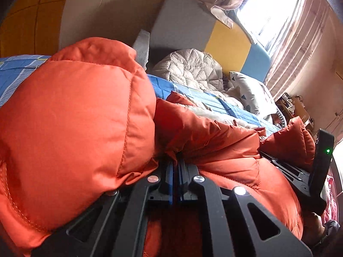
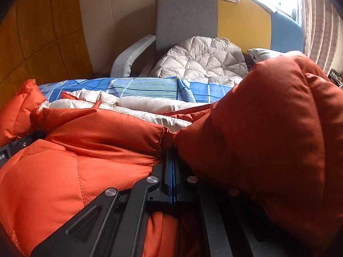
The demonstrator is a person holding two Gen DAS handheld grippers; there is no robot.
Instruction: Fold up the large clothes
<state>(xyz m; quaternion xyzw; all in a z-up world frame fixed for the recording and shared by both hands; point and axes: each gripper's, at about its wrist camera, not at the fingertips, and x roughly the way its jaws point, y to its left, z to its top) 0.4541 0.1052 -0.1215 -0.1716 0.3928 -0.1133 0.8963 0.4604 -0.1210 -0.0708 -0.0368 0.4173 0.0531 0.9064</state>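
Note:
A puffy orange down jacket [image 1: 75, 111] with a pale grey lining [image 2: 150, 102] lies across the blue plaid bed sheet [image 2: 150, 85]. My left gripper [image 1: 175, 156] is shut on a bunched edge of the jacket, whose fabric bulges over its left side. My right gripper [image 2: 171, 150] is shut on another bunched edge of the jacket [image 2: 268, 128], which bulges over its right side. The right gripper also shows at the right of the left wrist view [image 1: 300, 171]. Part of the left gripper shows at the left edge of the right wrist view [image 2: 19, 144].
A beige quilted jacket [image 2: 203, 60] lies heaped at the bed's far end, by a patterned pillow [image 1: 250, 90]. Behind stand a grey, yellow and blue headboard [image 2: 242, 21], a wooden wardrobe [image 2: 38, 32], and a curtained window [image 1: 278, 10].

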